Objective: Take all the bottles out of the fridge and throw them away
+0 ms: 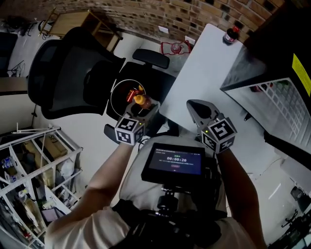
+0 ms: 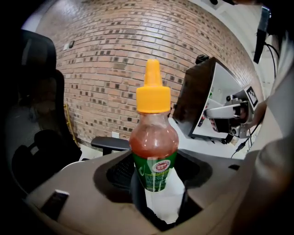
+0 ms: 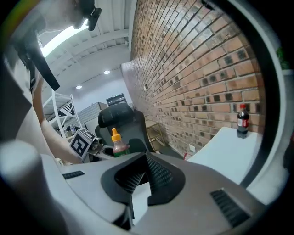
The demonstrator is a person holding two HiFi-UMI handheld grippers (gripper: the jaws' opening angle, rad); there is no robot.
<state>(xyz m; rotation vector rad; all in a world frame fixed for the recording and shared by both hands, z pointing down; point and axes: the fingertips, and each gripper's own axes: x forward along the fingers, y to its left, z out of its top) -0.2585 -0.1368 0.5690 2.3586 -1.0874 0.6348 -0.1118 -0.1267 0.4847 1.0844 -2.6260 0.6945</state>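
A sauce bottle [image 2: 154, 147] with an orange cap, red contents and a green label stands upright between the jaws of my left gripper [image 2: 158, 180], which is shut on its lower body. In the head view this sauce bottle [image 1: 141, 101] hangs over a round bin [image 1: 115, 90] that holds a red item [image 1: 130, 94]. My right gripper [image 1: 197, 106] is to the right over the edge of the white table [image 1: 204, 68]; its jaws meet at the tip with nothing between them [image 3: 146, 158]. A dark soda bottle [image 1: 231, 35] stands at the table's far end.
The black fridge [image 1: 272, 53] with a white wire shelf [image 1: 282, 97] stands at the right. A black office chair [image 1: 68, 73] sits left of the bin, and a white shelving rack [image 1: 34, 165] fills the lower left. A brick wall [image 1: 184, 14] runs behind.
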